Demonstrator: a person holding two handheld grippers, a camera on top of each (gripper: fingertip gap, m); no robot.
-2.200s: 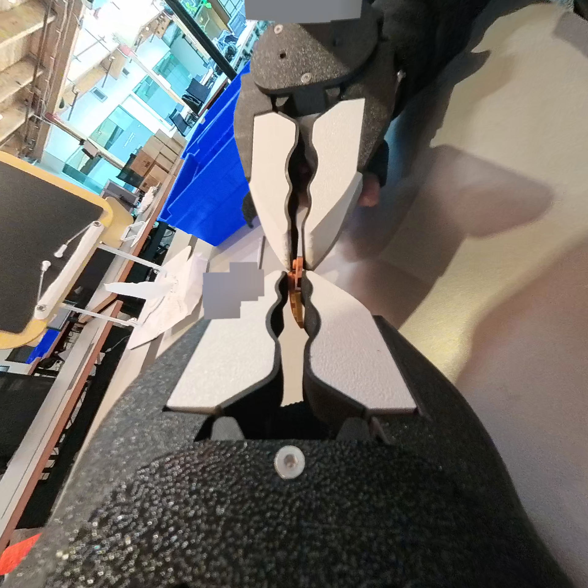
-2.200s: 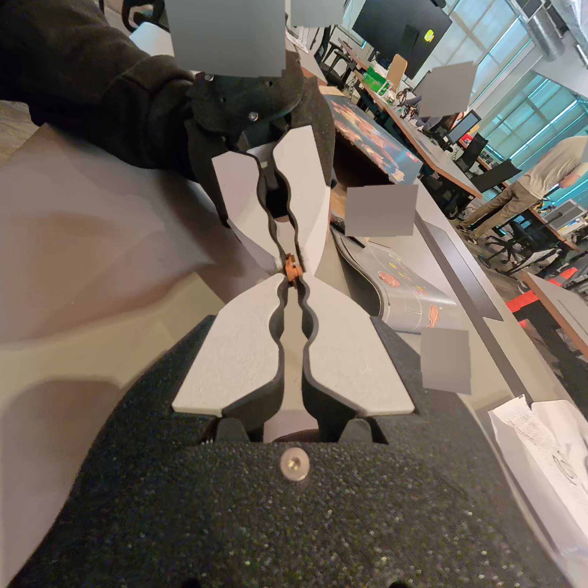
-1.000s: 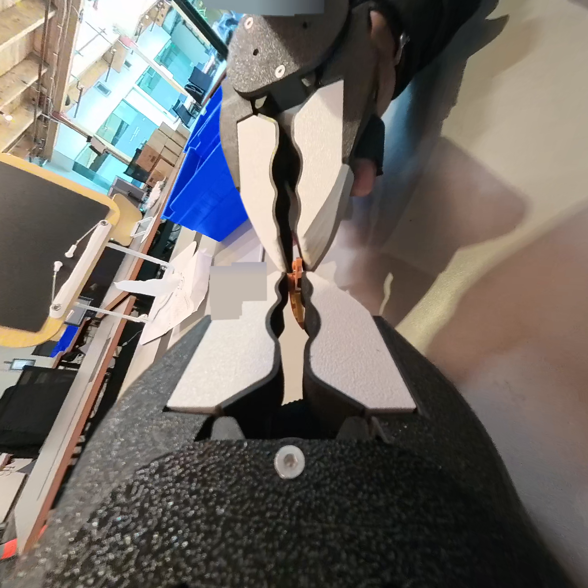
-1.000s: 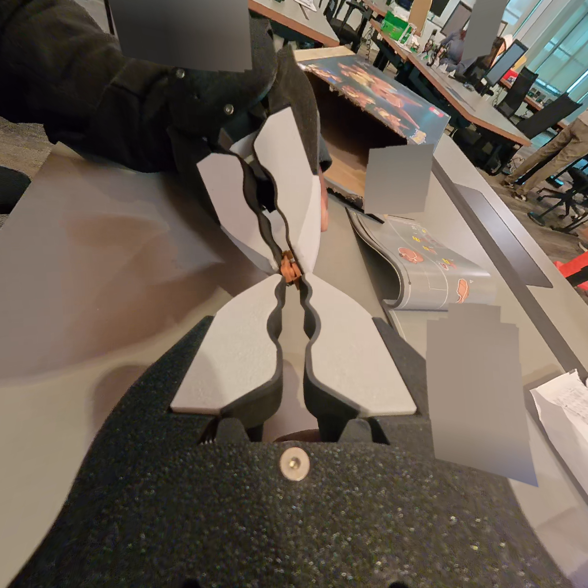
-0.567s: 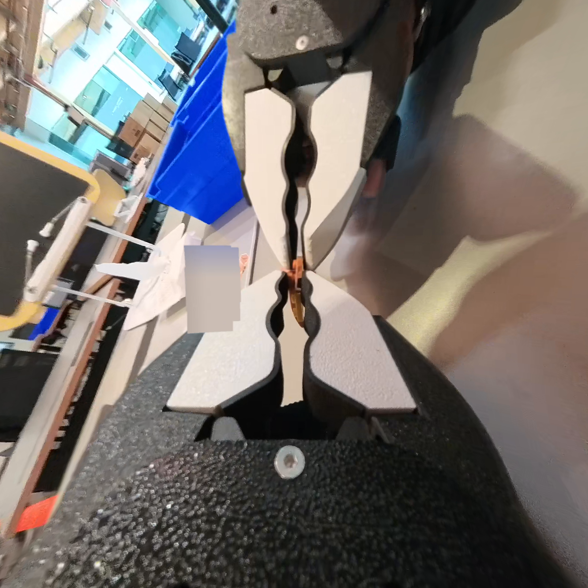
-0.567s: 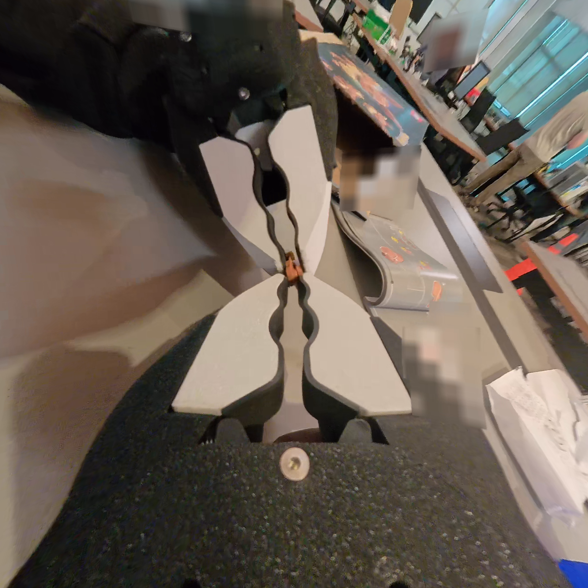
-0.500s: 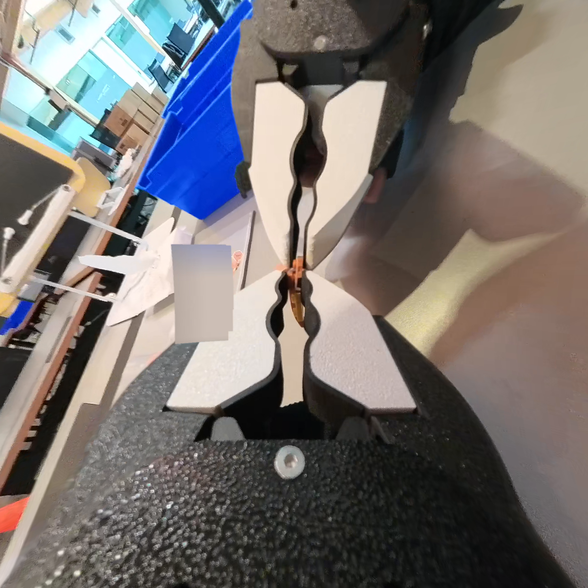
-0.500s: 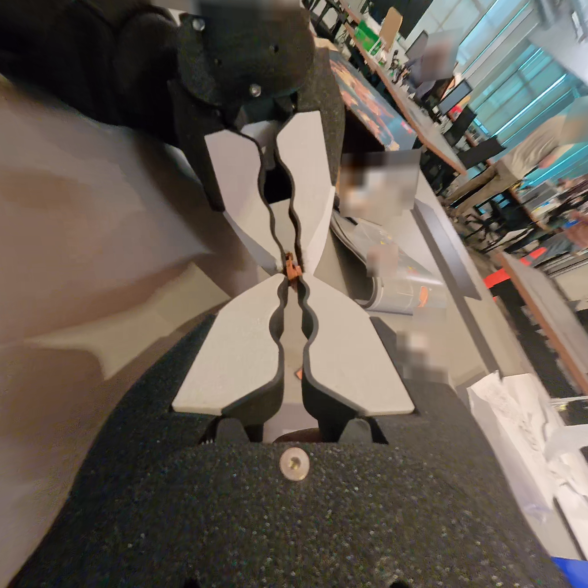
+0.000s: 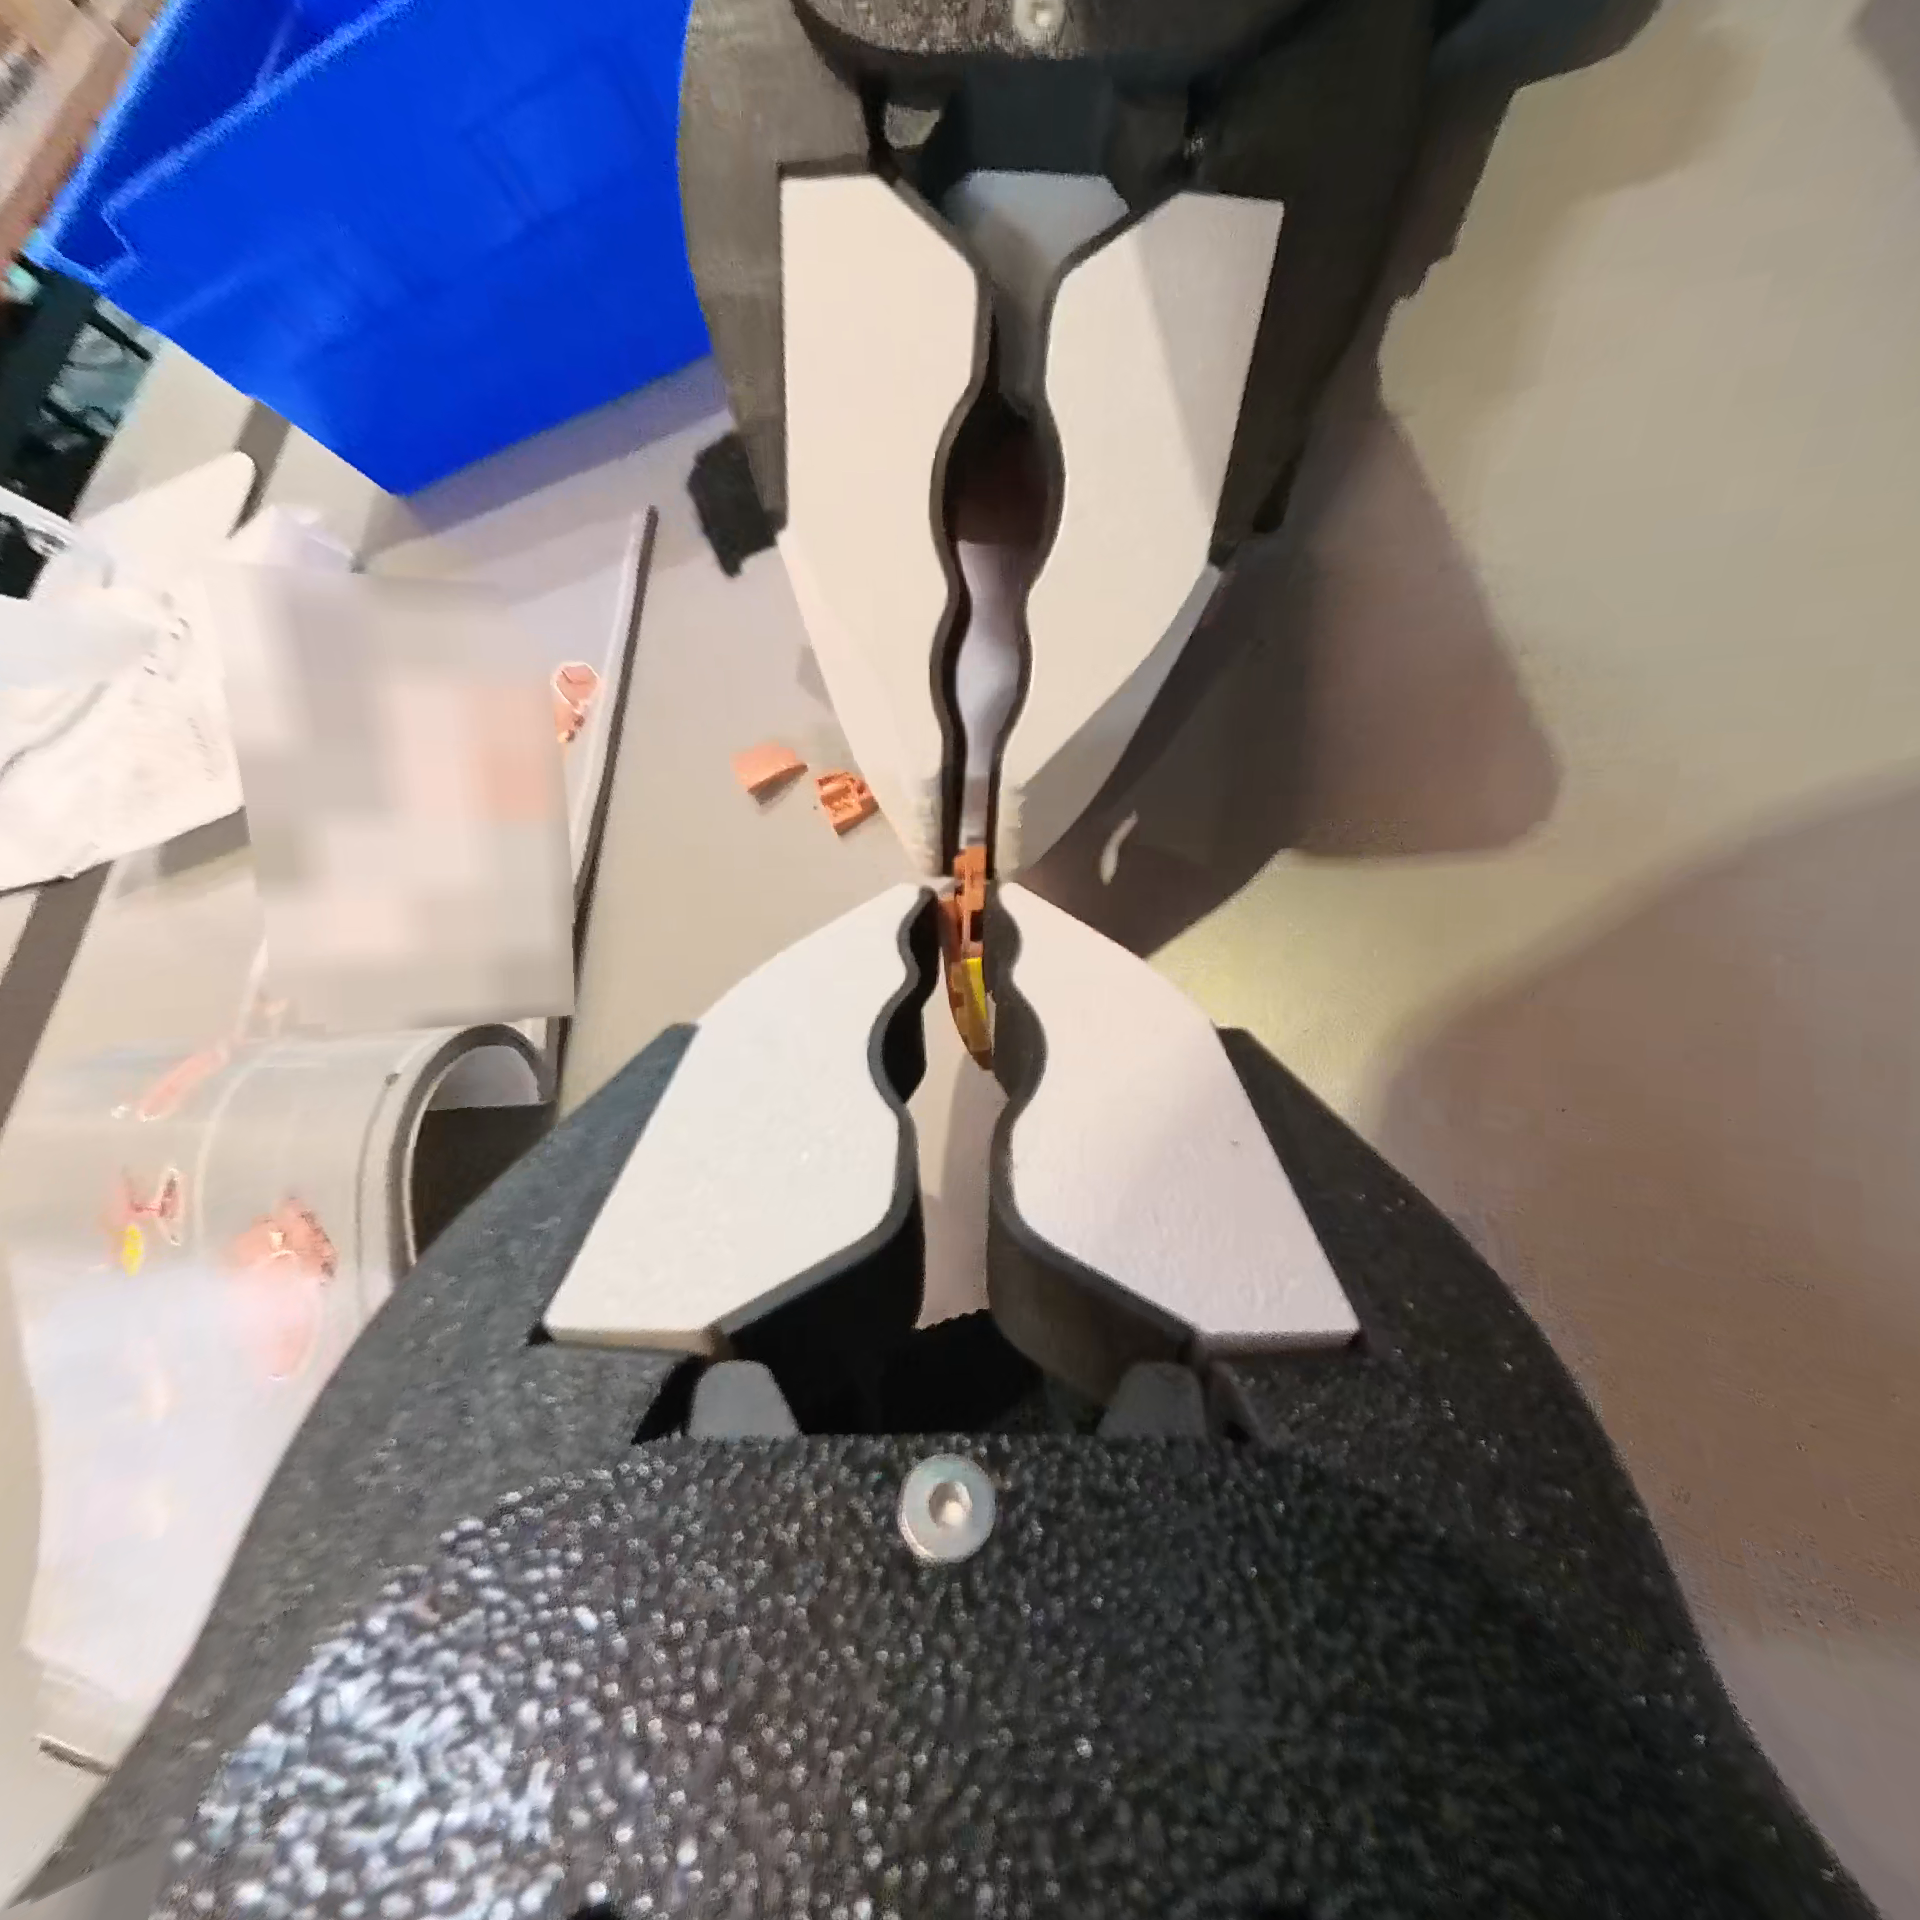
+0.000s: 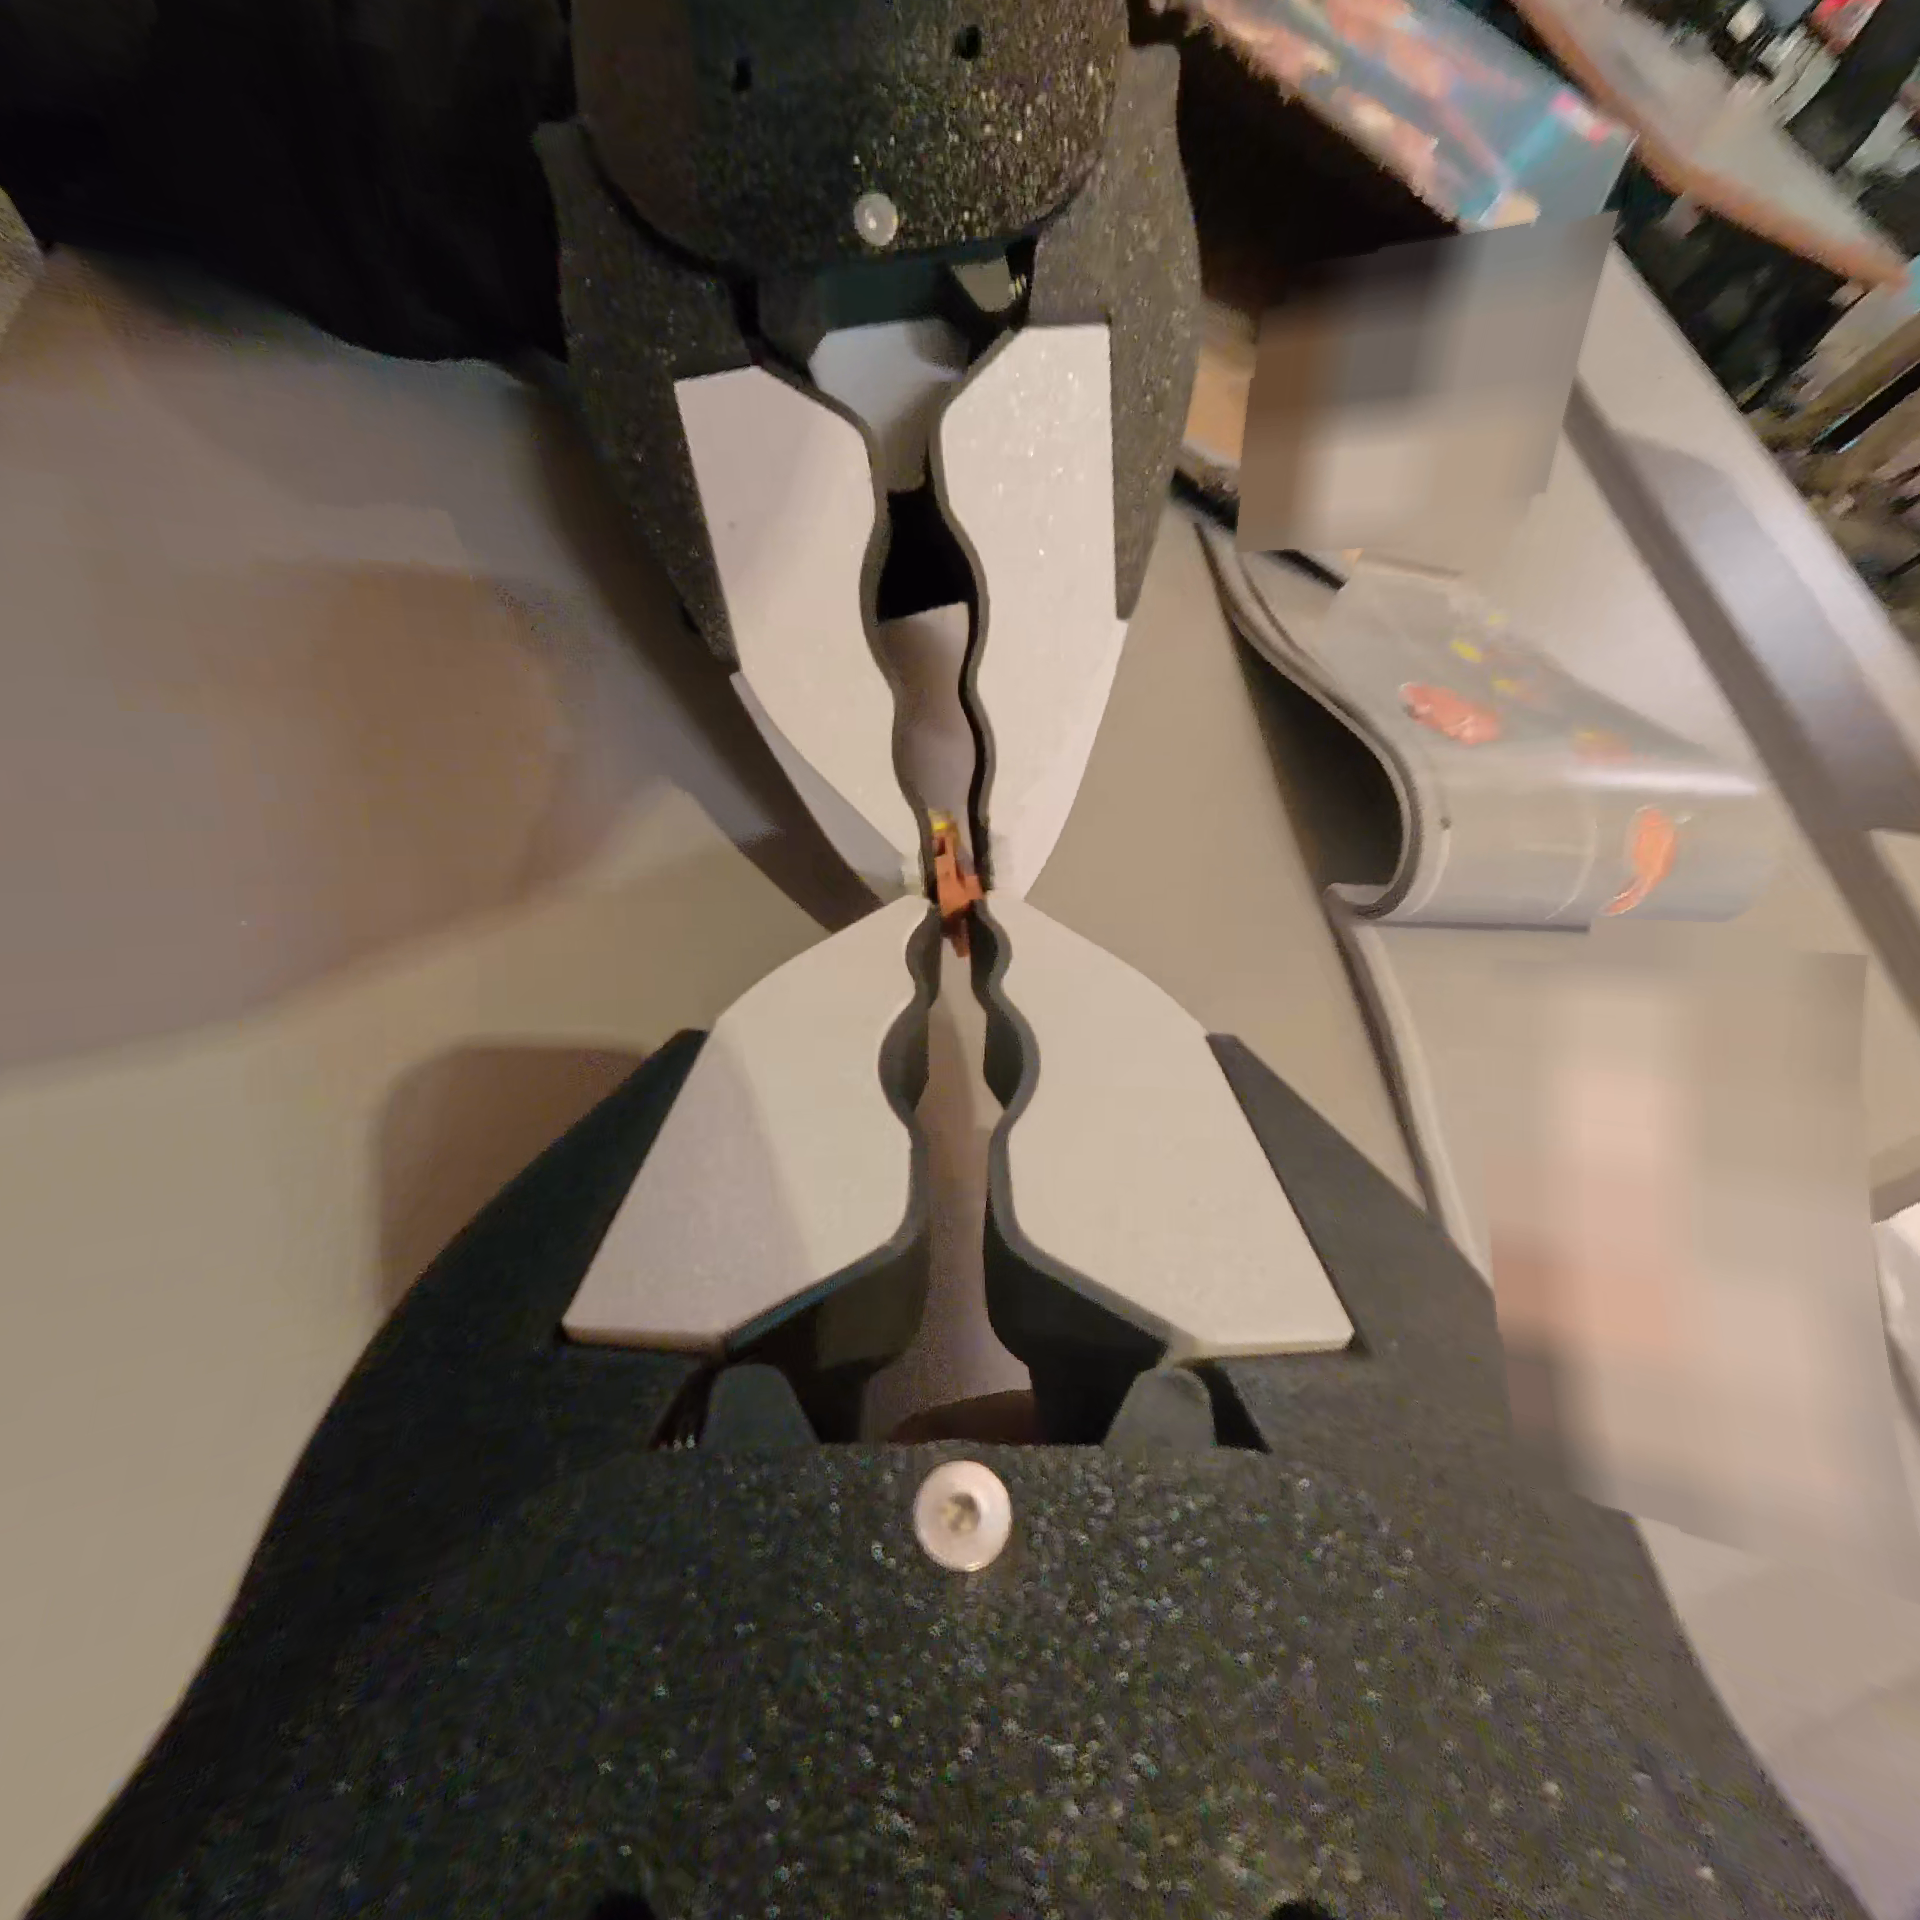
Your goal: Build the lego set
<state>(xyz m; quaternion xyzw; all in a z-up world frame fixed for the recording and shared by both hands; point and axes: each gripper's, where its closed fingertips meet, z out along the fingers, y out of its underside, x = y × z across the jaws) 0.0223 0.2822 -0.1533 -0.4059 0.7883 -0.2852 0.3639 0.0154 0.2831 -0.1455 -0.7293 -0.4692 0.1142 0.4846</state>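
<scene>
left gripper (image 9: pixel 961 894) at frame centre of the left wrist view, jaws narrow, clamped on a small orange piece (image 9: pixel 968 935) with a yellow patch, the piece running back between the fingers (image 9: pixel 1091 1091) from the tips. right gripper (image 9: pixel 971 831) coming down from the top of that frame, tip to tip with the left, jaws narrow too, nipping the far end of the same piece. same meeting at centre of the right wrist view: right gripper (image 10: pixel 954 914) closed on the orange piece (image 10: pixel 951 883), left gripper (image 10: pixel 951 847) reaching down from above, a speck of yellow showing between its fingers. all held above a grey table (image 9: pixel 1558 1039). just left of the tips in the left wrist view, two loose orange bits (image 9: pixel 769 771) (image 9: pixel 844 802) lying on the table. farther left, a curled grey booklet (image 9: pixel 260 1143) with orange pictures, white papers (image 9: pixel 114 707) at the left edge, a blue bin (image 9: pixel 416 229) at upper left. in the right wrist view the booklet (image 10: pixel 1558 790) at mid right, an open printed box (image 10: pixel 1455 83) at upper right, a dark sleeve (image 10: pixel 260 135) at upper left behind the left gripper.
</scene>
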